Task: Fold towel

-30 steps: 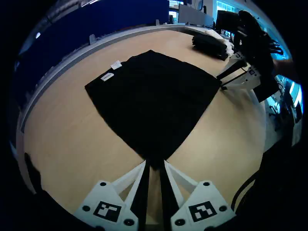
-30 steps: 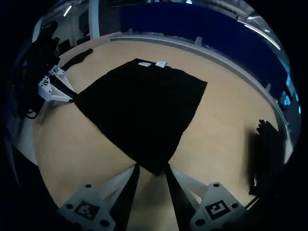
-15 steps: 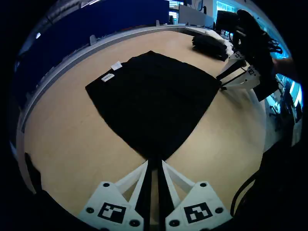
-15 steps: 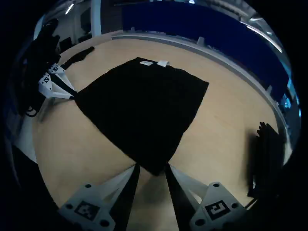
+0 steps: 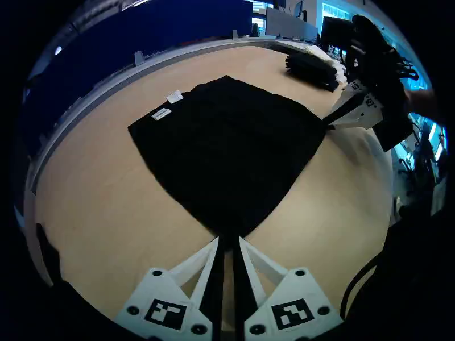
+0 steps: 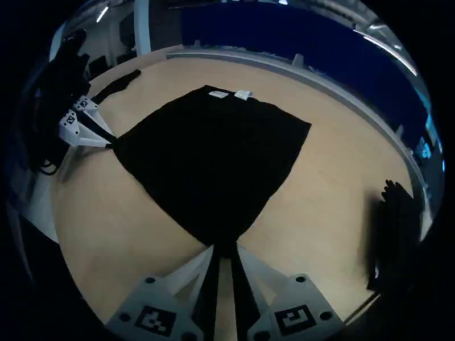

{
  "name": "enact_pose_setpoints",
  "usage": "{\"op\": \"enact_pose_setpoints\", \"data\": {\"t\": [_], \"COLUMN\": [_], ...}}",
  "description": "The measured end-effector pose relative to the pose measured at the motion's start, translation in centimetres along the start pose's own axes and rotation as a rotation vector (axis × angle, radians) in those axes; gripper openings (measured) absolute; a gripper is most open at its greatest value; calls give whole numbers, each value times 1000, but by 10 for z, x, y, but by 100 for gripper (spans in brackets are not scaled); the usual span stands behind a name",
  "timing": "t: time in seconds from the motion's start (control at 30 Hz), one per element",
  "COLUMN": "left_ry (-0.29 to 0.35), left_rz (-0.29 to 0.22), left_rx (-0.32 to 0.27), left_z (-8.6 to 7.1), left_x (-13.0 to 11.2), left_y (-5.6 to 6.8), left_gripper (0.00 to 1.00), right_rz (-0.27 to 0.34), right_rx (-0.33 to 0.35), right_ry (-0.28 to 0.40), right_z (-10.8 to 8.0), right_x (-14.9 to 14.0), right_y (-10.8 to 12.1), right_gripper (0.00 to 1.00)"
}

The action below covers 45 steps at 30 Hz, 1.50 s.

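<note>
The black cloth towel lies spread flat on the pale wooden surface, fanning out ahead of both sets of jaws from the corner each has taken. It looks soft and light, a limp sheet with no stiffness of its own (it will sag wherever it is not held). It probably drags a little on the wood rather than sliding freely, and nothing about it seems fragile. The corners are the sensible hold, two neighbouring ones, so that the edge between them lifts taut and can be carried over toward the far edge, where two small white tags sit well beyond the jaws. The left gripper has its jaws drawn narrow, with the nearest corner pinched between them. The right gripper likewise has its jaws closed down on the corner just in front of it. Half a second ago the right jaws stood wide, straddling their corner without pressing on it; now they have come together on the cloth. The left jaws were slightly apart a second ago, had closed by the half-second mark, and are unchanged since. The towel itself has hardly shifted and lies as flat as before. A stack of dark folded cloths rests far ahead of the jaws, well apart from the towel.
</note>
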State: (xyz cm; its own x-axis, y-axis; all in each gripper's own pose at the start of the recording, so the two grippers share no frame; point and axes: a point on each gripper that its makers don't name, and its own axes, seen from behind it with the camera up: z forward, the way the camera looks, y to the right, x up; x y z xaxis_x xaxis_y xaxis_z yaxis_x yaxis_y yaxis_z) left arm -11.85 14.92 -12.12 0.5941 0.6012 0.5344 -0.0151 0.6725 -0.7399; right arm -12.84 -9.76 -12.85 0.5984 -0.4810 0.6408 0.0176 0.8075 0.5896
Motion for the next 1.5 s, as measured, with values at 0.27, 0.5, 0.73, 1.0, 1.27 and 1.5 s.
{"op": "enact_pose_setpoints", "data": {"t": [0.27,0.5,0.73,1.0,1.27,1.5], "left_ry": [23,51,80,106,121,134], "left_rz": [-33,-59,-92,-135,-156,-163], "left_rx": [6,23,36,39,40,37], "left_z": [-9,-22,-42,-73,-102,-122], "left_x": [9,23,34,44,53,60], "left_y": [-1,-4,-7,-3,5,9], "left_gripper": [10,10,10,10,9,9], "right_rz": [5,17,17,12,21,25], "right_rx": [-15,-15,-12,-8,4,11], "right_ry": [32,65,101,124,134,130], "right_z": [-13,-29,-51,-78,-99,-110], "right_x": [16,31,48,61,68,67], "right_y": [7,9,6,2,-4,-9], "right_gripper": [13,13,13,13,13,13]}}
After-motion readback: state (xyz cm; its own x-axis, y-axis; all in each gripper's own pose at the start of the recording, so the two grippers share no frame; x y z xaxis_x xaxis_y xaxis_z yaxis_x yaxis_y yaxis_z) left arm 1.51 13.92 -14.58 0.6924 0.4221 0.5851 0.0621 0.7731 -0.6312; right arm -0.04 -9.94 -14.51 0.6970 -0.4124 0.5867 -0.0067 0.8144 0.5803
